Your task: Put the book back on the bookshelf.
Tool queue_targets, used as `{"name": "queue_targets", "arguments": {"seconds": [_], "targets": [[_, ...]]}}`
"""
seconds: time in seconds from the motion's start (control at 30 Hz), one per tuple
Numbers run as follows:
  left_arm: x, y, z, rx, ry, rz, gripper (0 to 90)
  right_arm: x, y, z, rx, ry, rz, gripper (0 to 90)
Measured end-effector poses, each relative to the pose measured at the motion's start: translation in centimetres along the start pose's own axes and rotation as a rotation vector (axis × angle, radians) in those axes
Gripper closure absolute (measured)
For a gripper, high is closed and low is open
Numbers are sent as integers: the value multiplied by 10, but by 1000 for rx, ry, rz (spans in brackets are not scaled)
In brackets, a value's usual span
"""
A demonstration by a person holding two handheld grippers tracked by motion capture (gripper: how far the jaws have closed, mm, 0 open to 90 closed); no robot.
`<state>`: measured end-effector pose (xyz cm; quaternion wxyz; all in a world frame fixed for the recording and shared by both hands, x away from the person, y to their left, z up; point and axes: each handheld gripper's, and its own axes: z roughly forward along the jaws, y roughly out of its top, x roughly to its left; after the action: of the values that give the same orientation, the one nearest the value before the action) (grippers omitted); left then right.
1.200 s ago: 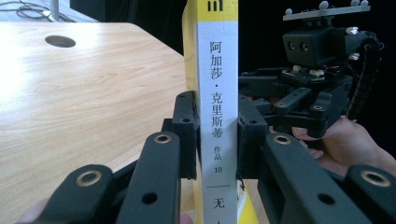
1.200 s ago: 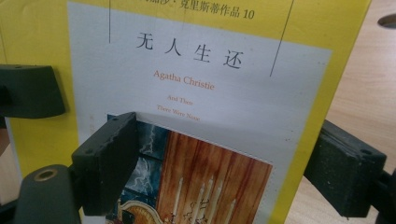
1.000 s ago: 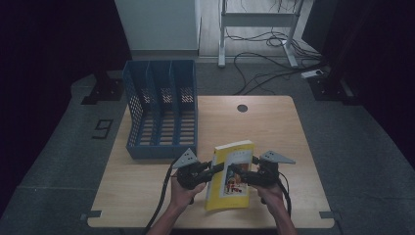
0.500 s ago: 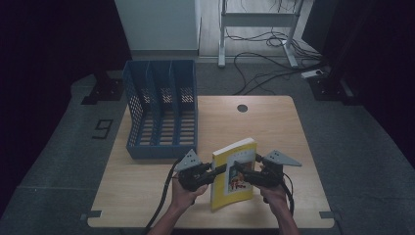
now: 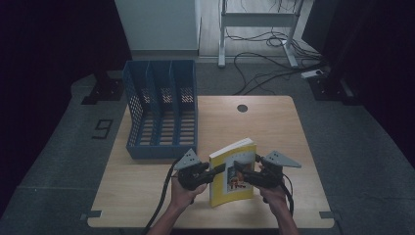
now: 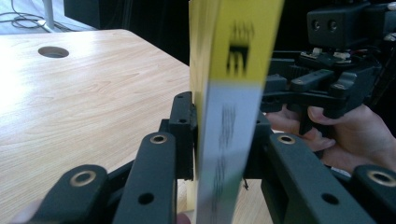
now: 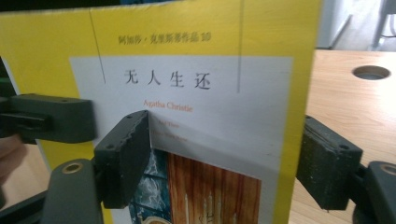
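Just in front of the blue file rack [image 5: 164, 110], the yellow paperback [image 5: 234, 171] stands upright. My left gripper [image 5: 208, 174] clamps its spine; my right gripper [image 5: 242, 172], closing, spans the cover unpressed. Light, floppy, glossy: hold near the spine.

I've tipped the yellow book [image 5: 233, 174] up from its slant until it stands nearly upright on the table [image 5: 147, 196]. My right gripper [image 5: 243, 172] (jaws easing closed) spans its cover.
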<state>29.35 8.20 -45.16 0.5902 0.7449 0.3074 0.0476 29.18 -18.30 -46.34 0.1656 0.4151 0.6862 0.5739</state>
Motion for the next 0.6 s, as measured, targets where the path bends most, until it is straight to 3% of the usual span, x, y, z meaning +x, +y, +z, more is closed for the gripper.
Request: {"name": "queue_targets", "arguments": {"seconds": [0.23,0.43,0.6], "targets": [[0,4,1,5,-10,-17,690,4,0,1,-2,18,-11,234],[-4,9,4,35,-2,5,683,4,0,1,-5,19,-11,223],[-3,7,5,23,-21,-18,662,4,-1,1,-4,22,-15,224]]}}
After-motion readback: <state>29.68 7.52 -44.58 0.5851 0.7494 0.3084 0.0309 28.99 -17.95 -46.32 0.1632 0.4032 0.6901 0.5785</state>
